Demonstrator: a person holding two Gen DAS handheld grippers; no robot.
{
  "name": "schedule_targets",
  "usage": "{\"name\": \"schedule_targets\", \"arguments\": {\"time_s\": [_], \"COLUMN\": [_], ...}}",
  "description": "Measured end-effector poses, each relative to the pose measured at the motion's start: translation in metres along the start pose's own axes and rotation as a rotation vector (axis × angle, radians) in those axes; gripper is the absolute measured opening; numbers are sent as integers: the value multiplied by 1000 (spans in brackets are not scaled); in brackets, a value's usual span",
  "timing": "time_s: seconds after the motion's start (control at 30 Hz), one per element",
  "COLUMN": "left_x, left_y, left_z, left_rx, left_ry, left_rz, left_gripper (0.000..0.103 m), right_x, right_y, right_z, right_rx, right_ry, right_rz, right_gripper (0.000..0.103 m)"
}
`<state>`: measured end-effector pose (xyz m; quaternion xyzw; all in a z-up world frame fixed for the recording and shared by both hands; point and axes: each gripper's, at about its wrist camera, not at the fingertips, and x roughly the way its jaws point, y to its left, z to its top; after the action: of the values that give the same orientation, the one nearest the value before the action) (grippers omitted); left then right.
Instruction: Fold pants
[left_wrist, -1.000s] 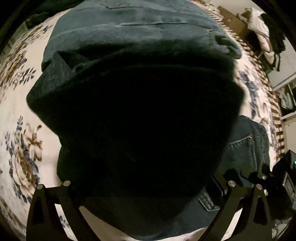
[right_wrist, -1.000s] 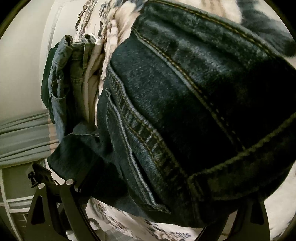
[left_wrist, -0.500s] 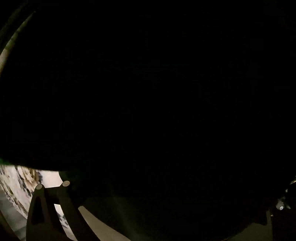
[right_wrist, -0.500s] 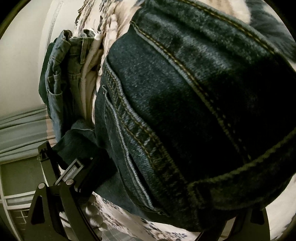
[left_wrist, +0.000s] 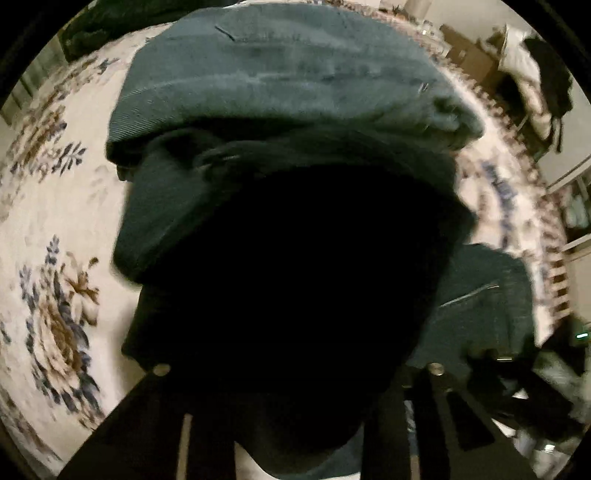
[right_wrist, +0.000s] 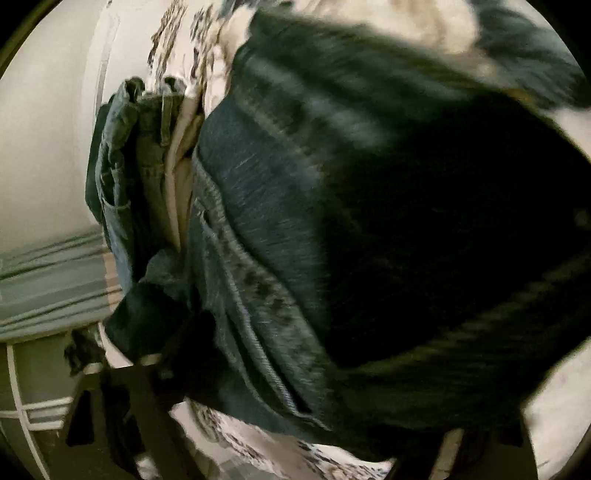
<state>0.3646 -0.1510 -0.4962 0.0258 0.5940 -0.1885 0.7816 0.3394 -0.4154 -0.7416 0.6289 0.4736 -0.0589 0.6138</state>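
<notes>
Left wrist view: dark denim pants (left_wrist: 288, 122) bunched in folds directly ahead of the left gripper (left_wrist: 295, 373), the nearest fold a black mass filling the space between the jaws and hiding the fingertips. Jaws set moderately apart around that fold; whether actually pinching it, cannot tell. Beyond the jaws, a paler upper layer of the pants lying on a cream floral rug (left_wrist: 55, 295), with the rug's patterned border curving away to the right. Low on the right of the jaws, a further denim panel with a stitched seam, and beside it part of a black device, blurred. Far right, room clutter, too small to make out.

Right wrist view, seen nowhere in the other: a thick stitched seam and hem of the pants (right_wrist: 332, 206) pressed close to the lens, smeared by motion, covering most of the frame and the right finger of the right gripper (right_wrist: 295, 435). Left of the jaws, a stack of lighter blue jeans (right_wrist: 122, 177) with a beige garment tucked against it. Only the left finger's base visible at bottom left; opening of the jaws and any hold, cannot tell. Gripper tilted steeply, with wall and grey striped cloth (right_wrist: 48, 280) at the left.
</notes>
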Motion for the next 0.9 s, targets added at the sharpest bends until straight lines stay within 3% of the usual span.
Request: {"name": "schedule_targets", "arguments": {"time_s": [0.07,0.17,0.4,0.47,0.63,0.73,0.9], "left_x": [-16,-48,-131,-137,-134,-108,-16], "left_y": [3,-12,-28,-37,-19,9,64], "left_z": [-2,-8,-3,11,-3,-30,-76], "left_rx": [-6,4,-36,-89,-300,-402,-452], "left_ry": [-9,-32,-71,-54,37,90,206], "left_rz": [-61,-150,-393,-471,-637,-633,-458], "left_gripper": [19,18,17,17,18,18,24], "right_x": [-7,-25,-110,-142,-210,-205,-120], "right_y": [-2,9,34,44,60,57,14], "right_z": [-2,-6,-8,-11,-19,-27,-33], "right_rx": [7,-48,-111,-147,-241,-288,-310], "right_ry": [-28,-78,-171,-197,-220,-181,-49], "right_rz": [31,32,118,133,150,116,-15], "right_gripper": [38,29,28,28,28,28,28]}}
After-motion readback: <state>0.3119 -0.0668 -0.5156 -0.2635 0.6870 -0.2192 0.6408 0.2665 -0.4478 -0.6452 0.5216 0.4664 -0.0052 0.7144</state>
